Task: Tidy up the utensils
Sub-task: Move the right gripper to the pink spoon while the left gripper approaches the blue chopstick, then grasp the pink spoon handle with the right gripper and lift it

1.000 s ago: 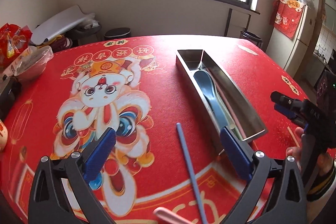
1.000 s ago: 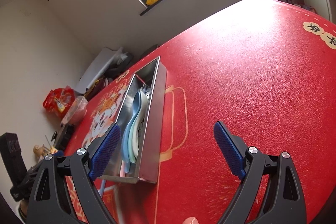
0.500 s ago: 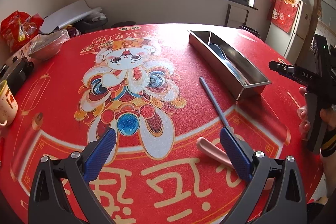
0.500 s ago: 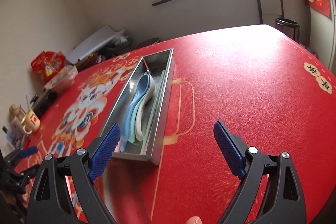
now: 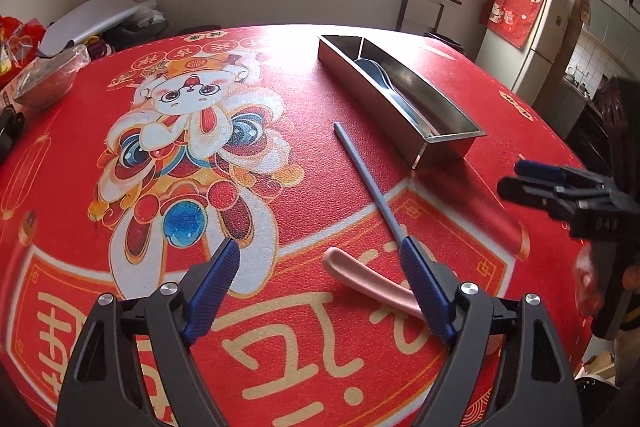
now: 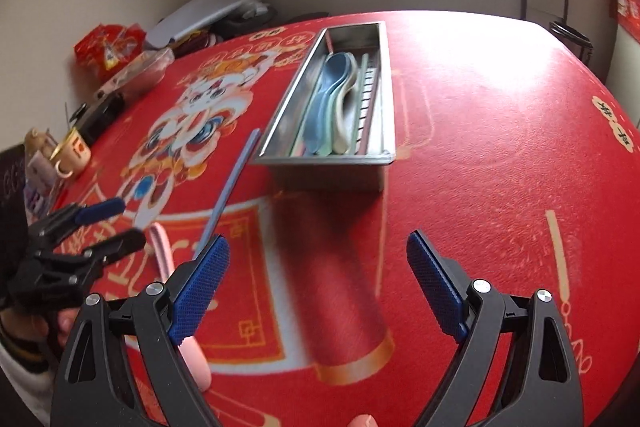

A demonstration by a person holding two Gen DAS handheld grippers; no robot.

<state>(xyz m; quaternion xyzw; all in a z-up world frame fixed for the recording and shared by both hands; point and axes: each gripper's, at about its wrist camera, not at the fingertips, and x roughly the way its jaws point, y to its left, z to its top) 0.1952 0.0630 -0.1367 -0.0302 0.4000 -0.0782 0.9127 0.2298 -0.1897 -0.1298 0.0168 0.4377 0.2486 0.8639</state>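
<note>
A long steel tray (image 5: 420,109) (image 6: 384,75) lies on the red table and holds several spoons (image 6: 332,99) and chopsticks. A blue-grey chopstick (image 5: 368,183) (image 6: 232,183) lies on the cloth beside the tray's near end. A pink spoon (image 5: 360,283) (image 6: 164,247) lies just in front of it, close to my left gripper's right finger. My left gripper (image 5: 320,285) is open and empty above the cloth; it also shows in the right wrist view (image 6: 108,223). My right gripper (image 6: 318,287) is open and empty, seen at the table's right edge in the left wrist view (image 5: 524,177).
A red printed cloth (image 5: 192,131) covers the round table. At its left edge stand a mug (image 6: 74,153), a black device (image 6: 100,115), a bagged bowl (image 5: 48,79) and red snack bags (image 6: 108,43). A fridge (image 5: 528,39) stands behind on the right.
Both grippers have pulled back toward the table's near edge and levelled out. The pink spoon and chopstick have come fully into both views. Nothing was grasped.
</note>
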